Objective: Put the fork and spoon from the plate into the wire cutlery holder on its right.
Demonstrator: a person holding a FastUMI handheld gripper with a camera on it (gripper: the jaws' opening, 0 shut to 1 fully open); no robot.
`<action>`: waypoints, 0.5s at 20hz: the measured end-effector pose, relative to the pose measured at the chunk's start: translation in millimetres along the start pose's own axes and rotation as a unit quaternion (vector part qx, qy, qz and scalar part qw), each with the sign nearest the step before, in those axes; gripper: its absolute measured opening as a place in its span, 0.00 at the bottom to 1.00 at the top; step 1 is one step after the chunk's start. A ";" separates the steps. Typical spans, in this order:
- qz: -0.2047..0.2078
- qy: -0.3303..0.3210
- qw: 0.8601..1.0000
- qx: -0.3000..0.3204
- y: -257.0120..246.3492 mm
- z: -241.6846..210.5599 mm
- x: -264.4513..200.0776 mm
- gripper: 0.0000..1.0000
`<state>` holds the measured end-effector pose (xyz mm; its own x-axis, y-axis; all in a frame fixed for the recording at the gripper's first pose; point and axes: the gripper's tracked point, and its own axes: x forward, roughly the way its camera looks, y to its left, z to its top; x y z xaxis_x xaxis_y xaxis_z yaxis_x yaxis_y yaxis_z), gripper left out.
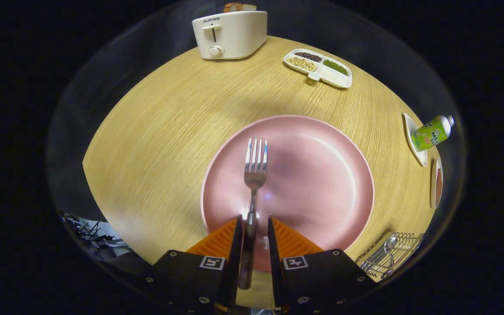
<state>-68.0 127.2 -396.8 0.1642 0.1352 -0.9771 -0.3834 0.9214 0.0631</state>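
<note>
Fork (254, 175) lies on the pink plate (322, 183), tines pointing away, its handle running back between the two fingers of the gripper (254, 227). The fingers stand a little apart, one on each side of the handle; the left one looks to touch it, while a thin gap shows on the right, so whether they clamp it I cannot tell. At lower right of the frame, just off the plate's rim, sits the wire holder (394, 253) with the spoon (387, 247) already lying in it. Bare wooden table (155, 144) spreads wide to the left of the plate and beyond it. At right, near the table edge, a green can (431, 133) leans on a small white dish (414, 140); its label is too small to make out. Farther off, a divided tray (320, 68) holds beans. At top, a white toaster (230, 35) marked SUPOR holds bread (239, 7).
</note>
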 end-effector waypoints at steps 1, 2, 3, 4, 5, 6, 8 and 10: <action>0.000 0.001 1.000 0.010 0.2 0.5 2.4 0.24; 0.003 0.005 1.000 0.022 0.3 -0.4 3.6 0.19; 0.005 0.007 1.000 0.030 -0.1 0.7 2.8 0.12; 0.009 0.008 0.999 0.033 -0.2 1.2 2.3 0.10; 0.013 0.008 0.999 0.037 0.4 0.5 2.2 0.08; 0.017 0.011 0.999 0.044 0.2 -0.2 1.3 0.07; 0.018 0.007 0.998 0.058 -4.4 1.1 -1.5 0.05; 0.016 -0.001 0.998 0.067 -12.7 0.4 -9.7 0.05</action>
<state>-64.3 114.4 -388.0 0.1567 0.1660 -0.9736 -0.2638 0.9570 0.1207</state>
